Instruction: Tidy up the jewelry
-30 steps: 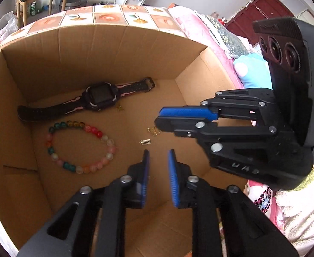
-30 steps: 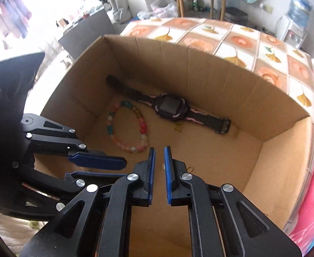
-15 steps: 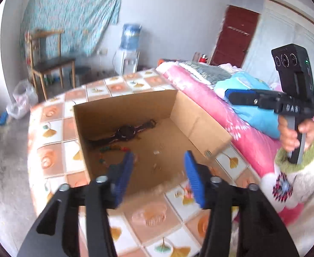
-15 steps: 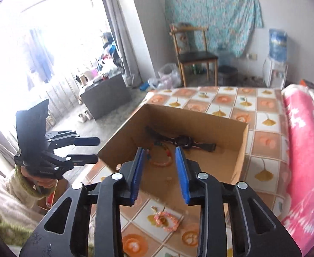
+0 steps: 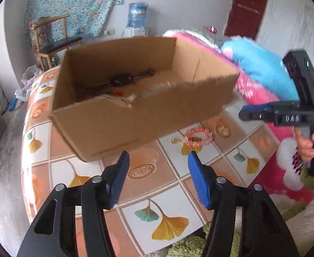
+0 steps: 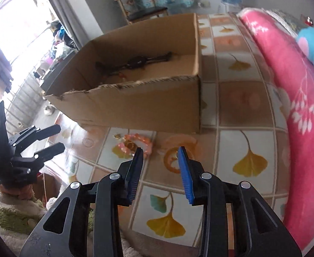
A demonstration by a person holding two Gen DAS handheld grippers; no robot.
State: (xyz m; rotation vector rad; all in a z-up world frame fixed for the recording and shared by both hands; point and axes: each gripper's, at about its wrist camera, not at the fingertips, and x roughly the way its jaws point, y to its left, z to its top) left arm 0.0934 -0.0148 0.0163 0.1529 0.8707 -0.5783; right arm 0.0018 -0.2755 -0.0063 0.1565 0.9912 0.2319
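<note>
Blue-padded left hand-held gripper [image 5: 157,180] gapes empty above the tablecloth [image 5: 169,192].

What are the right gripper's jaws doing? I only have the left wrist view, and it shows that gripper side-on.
Observer: In the right wrist view the right gripper is open, with nothing between its pads.
Operator: What lies ahead of it?
Observer: The pink bracelet lies on the table just beyond its left fingertip, outside the cardboard box.
Operator: How does my left gripper look from there?
Observer: The left gripper shows at that view's left edge, open and empty, with its fingers pointing toward the table.
</note>
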